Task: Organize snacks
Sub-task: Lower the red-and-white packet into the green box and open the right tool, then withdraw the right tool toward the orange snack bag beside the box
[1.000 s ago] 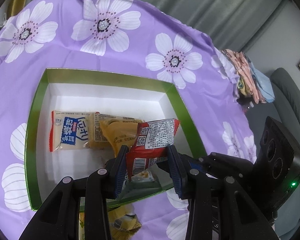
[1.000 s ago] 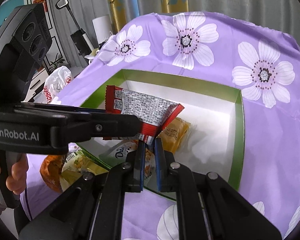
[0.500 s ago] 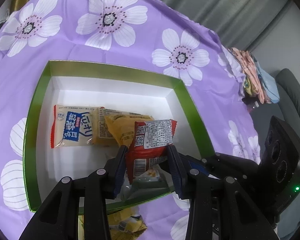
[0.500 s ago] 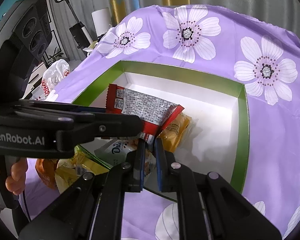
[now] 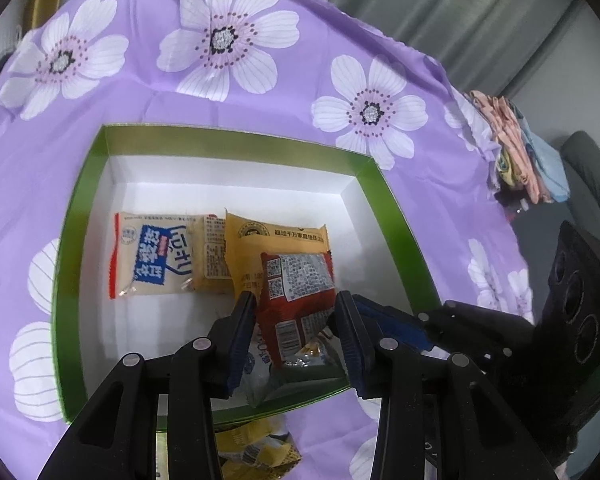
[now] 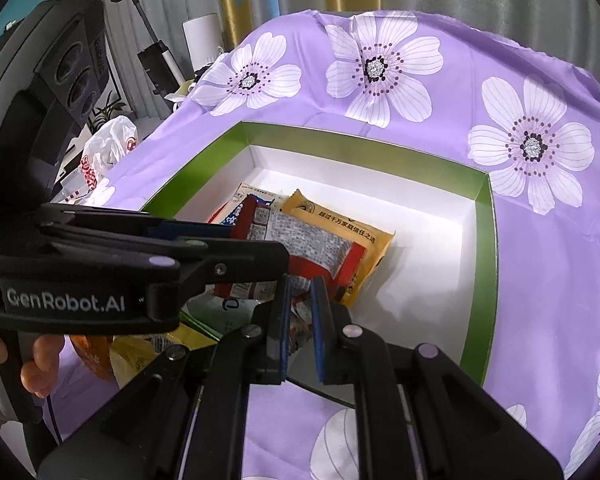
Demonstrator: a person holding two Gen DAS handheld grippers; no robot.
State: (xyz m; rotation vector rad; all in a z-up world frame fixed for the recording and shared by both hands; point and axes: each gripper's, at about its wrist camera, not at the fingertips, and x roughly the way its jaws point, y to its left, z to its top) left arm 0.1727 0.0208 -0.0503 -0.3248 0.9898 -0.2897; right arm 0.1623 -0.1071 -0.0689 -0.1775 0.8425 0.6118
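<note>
Purple floral cloth covers your bench (image 5: pixel 260 92); the green-rimmed box (image 5: pixel 374 184) holds three packets, while others lie outside at 6 o'clock. Your left gripper (image 5: pixel 296 332), angled down, has its fingers clamped on the red snack packet (image 5: pixel 296 296) above the box; your right gripper (image 6: pixel 300 320) is closed, apparently pinching its near edge.

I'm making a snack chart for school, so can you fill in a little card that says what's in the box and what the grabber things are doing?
box: green rim, white inside, on a purple flowered cloth
lying in box: white and blue packet, yellow packet
left hand-held gripper: shut on the red packet, held over the yellow one
right hand-held gripper: shut, pinching a packet's crinkled edge at the near wall
outside box: more packets on the cloth, near edge
</note>
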